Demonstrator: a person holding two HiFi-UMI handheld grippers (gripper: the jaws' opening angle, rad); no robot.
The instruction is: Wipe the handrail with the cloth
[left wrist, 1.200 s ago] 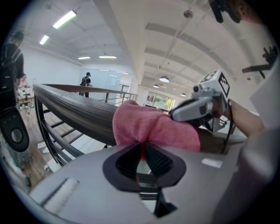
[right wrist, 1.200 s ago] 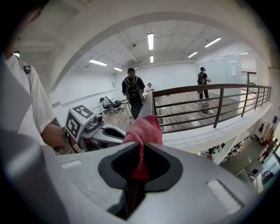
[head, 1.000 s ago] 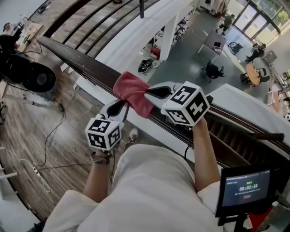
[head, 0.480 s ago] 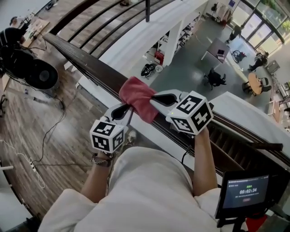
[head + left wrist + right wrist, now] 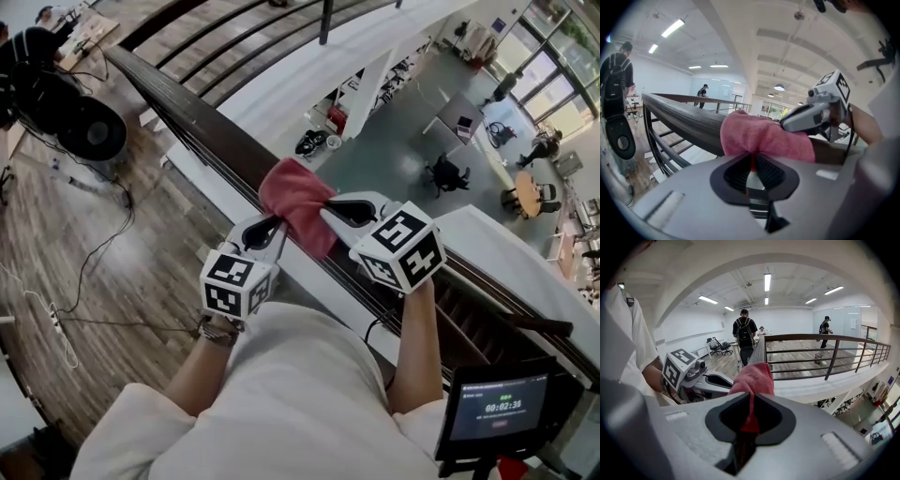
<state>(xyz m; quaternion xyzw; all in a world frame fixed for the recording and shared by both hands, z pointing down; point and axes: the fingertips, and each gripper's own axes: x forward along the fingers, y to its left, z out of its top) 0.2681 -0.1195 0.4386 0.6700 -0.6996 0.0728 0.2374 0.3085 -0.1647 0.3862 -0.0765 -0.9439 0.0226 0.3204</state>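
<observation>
Across the head view, from upper left to lower right, runs the dark handrail [image 5: 202, 127], with wood floor [image 5: 112, 253] on its left and an open hall [image 5: 412, 122] far below on its right. Over the rail at centre frame lies the red cloth [image 5: 298, 192], bunched on top and hanging toward the person. The left gripper [image 5: 277, 223] reaches it from the lower left and the right gripper [image 5: 325, 208] from the right, their tips close together at the cloth's near edge.

In the left gripper view the jaws stand almost together, pinching a thin fold at centre frame, with the bulk of the cloth [image 5: 764, 138] heaped on the rail just above. In the right gripper view the jaws are likewise closed on a hanging tail of the cloth [image 5: 752, 378], which rises to the rail at upper centre.

Judged from this, the wiping step is in hand: the cloth is seated on the rail and gripped from both sides. The next move calls for sliding both hands together along the rail, pressing the cloth down and keeping both pinches firm. Which stretch is already wiped cannot be told.
</observation>
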